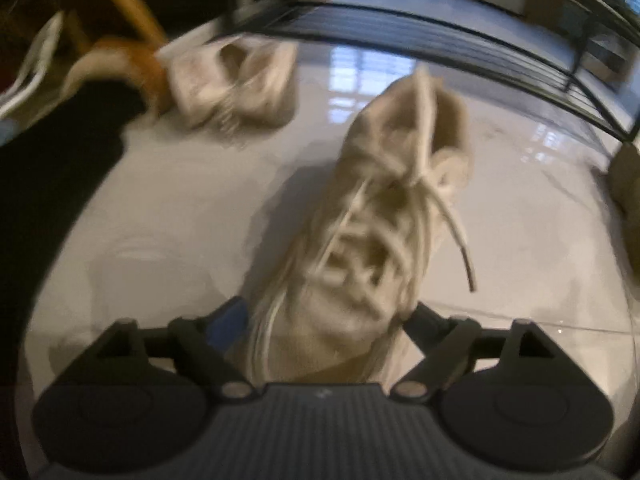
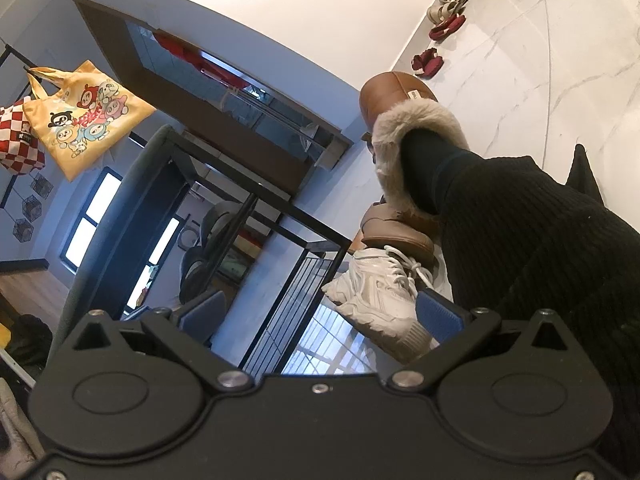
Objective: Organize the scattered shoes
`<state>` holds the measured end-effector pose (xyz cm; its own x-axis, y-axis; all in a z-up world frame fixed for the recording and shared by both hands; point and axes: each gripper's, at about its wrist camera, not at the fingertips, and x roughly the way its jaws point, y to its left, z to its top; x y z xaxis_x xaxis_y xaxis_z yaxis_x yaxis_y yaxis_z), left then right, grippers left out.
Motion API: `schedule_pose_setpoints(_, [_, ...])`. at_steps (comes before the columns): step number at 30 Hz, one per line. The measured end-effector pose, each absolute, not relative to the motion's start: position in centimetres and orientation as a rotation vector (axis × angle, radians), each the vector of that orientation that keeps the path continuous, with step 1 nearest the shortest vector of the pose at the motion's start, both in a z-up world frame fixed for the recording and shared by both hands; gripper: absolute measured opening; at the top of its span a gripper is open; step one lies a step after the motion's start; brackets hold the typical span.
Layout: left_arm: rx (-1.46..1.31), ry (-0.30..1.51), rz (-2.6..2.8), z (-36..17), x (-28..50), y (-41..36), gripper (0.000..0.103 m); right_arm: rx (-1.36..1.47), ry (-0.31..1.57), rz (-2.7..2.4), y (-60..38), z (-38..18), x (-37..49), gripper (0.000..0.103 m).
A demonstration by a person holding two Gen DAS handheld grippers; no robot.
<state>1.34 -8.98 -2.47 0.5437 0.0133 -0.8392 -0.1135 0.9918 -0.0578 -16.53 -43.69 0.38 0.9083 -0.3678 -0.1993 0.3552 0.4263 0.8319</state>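
Left gripper (image 1: pixel 326 320) fingers clenched on toe of beige sneaker (image 1: pixel 384 216) near black rack (image 1: pixel 460 40); right gripper (image 2: pixel 320 312) spread, empty; judged: keep sole level, mind dangling lace, seat beside blurred mate (image 1: pixel 236 80).

No legible text is seen in either view. Cartoon figures and red lettering are printed on a yellow tote bag (image 2: pixel 86 116) at the upper left of the right wrist view, but the letters cannot be made out. A small label on a brown fur-lined slipper (image 2: pixel 400 92) is likewise unreadable.
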Motion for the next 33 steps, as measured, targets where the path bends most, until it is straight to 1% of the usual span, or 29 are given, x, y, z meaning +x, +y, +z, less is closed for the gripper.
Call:
schedule_pose_setpoints(5, [-0.218, 1.048, 0.048, -1.7, 1.9, -7.4, 0.091, 1.031, -0.003, -0.451, -44.3, 0.5, -15.9, 0.103])
schedule_pose_setpoints(8, [-0.283, 1.032, 0.019, -0.4, 1.5, -6.7, 0.092, 1.028, 0.002, -0.451, -44.2, 0.6, -15.9, 0.103])
schedule_pose_setpoints(11, [-0.253, 0.946, -0.054, 2.0, 0.7, -7.1, 0.095, 1.024, 0.009, -0.454, -44.2, 0.6, -15.9, 0.103])
schedule_pose_setpoints(13, [-0.201, 0.866, -0.087, 3.5, 0.0, -7.6, 0.102, 1.019, 0.015, -0.459, -44.1, 0.7, -15.8, 0.103])
schedule_pose_setpoints(16, [-0.156, 0.749, -0.096, 5.8, -0.6, -7.4, 0.102, 1.015, 0.066, -0.468, -45.2, 0.8, -14.0, 0.103])
schedule_pose_setpoints(18, [-0.136, 0.71, -0.098, 6.9, -0.7, -6.7, 0.102, 1.013, 0.105, -0.475, -46.1, 0.9, -12.7, 0.103])
schedule_pose_setpoints(20, [-0.116, 0.673, -0.095, 7.3, -0.8, -5.8, 0.102, 1.01, 0.144, -0.481, -47.0, 1.0, -11.3, 0.103])
schedule_pose_setpoints(25, [0.0, 0.514, -0.059, 7.8, -2.0, -2.6, 0.102, 1.003, 0.241, -0.496, -49.2, 1.3, -7.8, 0.103])
schedule_pose_setpoints(28, [-0.023, 0.535, -0.016, 6.7, -1.8, -0.8, 0.102, 1.001, 0.317, -0.53, -50.9, 1.1, -4.7, 0.103])
schedule_pose_setpoints(33, [-0.147, 0.599, 0.066, 5.4, -0.5, 1.2, 0.102, 1.013, 0.486, -0.561, -52.6, -1.6, 1.6, 0.103])
